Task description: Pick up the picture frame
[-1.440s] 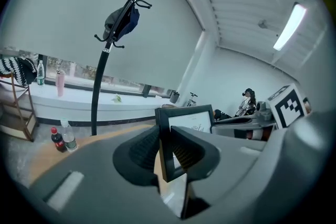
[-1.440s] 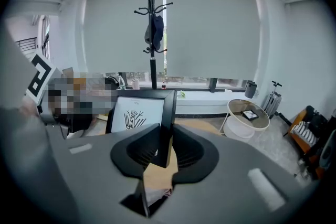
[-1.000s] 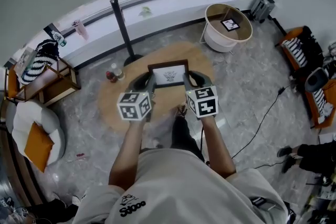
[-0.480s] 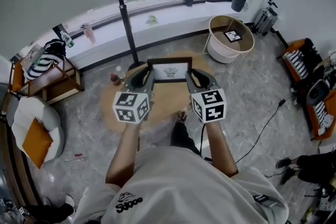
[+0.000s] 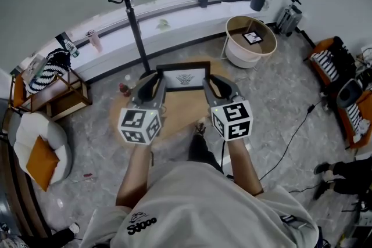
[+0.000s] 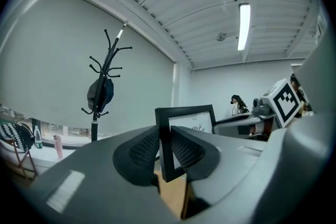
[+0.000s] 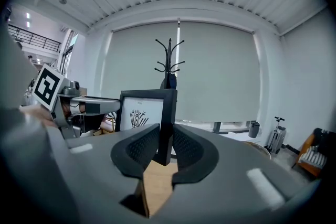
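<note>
Both grippers hold a black picture frame with a white print up in the air above the round wooden table. My left gripper is shut on the frame's left edge, and my right gripper is shut on its right edge. In the left gripper view the frame stands upright, its black edge pinched between the ribbed pads of the left gripper. In the right gripper view the frame is clamped the same way by the right gripper.
A black coat stand rises just behind the table. A white tub-shaped side table stands at the back right. Bottles sit on the floor at the left, near a wooden rack and a white pouf. A cable runs across the floor at the right.
Both grippers have risen together with the frame held between them, so it hangs higher above the table. The grip on both edges looks unchanged.
</note>
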The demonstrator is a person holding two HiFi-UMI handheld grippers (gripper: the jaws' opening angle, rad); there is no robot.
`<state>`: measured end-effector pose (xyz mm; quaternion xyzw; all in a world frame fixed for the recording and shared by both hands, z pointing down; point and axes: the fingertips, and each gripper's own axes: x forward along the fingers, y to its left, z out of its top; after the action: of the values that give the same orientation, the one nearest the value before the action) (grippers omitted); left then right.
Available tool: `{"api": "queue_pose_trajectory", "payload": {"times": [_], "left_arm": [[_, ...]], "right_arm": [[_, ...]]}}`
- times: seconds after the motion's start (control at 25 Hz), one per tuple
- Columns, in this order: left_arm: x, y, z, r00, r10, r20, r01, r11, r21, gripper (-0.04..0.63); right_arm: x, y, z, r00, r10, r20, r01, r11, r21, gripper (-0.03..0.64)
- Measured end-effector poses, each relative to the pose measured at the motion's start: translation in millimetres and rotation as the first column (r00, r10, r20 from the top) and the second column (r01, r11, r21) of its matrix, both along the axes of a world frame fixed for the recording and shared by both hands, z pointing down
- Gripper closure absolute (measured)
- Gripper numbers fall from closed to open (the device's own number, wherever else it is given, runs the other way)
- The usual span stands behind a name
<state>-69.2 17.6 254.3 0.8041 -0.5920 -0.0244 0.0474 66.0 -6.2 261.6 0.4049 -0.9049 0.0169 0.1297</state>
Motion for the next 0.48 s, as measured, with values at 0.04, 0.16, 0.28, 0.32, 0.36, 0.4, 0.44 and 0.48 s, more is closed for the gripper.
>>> {"api": "queue_pose_trajectory", "payload": {"times": [0.04,0.16,0.28,0.32,0.36,0.4,0.44,0.48], "left_arm": [[2,2,-1,1.0,0.004,0.003,-0.004,1.0,0.004,0.521],[6,6,-6,1.0,0.009,0.018,-0.01,1.0,0.014,0.521],[8,11,-13,0.999,0.008,0.037,-0.009,1.0,0.027,0.52],[8,13,-16,0.999,0.008,0.04,-0.009,0.999,0.033,0.52],[8,13,-18,0.999,0.007,0.043,-0.009,0.999,0.038,0.52],[7,14,-19,0.999,0.007,0.044,-0.009,0.999,0.042,0.52],[7,14,-19,0.999,0.007,0.043,-0.009,0.999,0.045,0.52],[6,15,-19,0.999,0.007,0.041,-0.009,0.999,0.047,0.521]], "right_arm": [[2,2,-1,1.0,0.003,0.004,-0.003,1.0,0.002,0.537],[5,6,-3,1.0,0.007,0.011,-0.007,1.0,0.004,0.537],[7,10,-7,1.0,0.01,0.015,-0.01,1.0,0.008,0.537],[6,11,-9,1.0,0.011,0.016,-0.011,1.0,0.011,0.537],[6,11,-11,1.0,0.012,0.015,-0.013,1.0,0.015,0.537],[6,12,-12,1.0,0.013,0.013,-0.013,1.0,0.018,0.537],[6,12,-13,1.0,0.012,0.011,-0.012,1.0,0.021,0.537],[5,13,-13,1.0,0.01,0.009,-0.011,1.0,0.024,0.537]]}}
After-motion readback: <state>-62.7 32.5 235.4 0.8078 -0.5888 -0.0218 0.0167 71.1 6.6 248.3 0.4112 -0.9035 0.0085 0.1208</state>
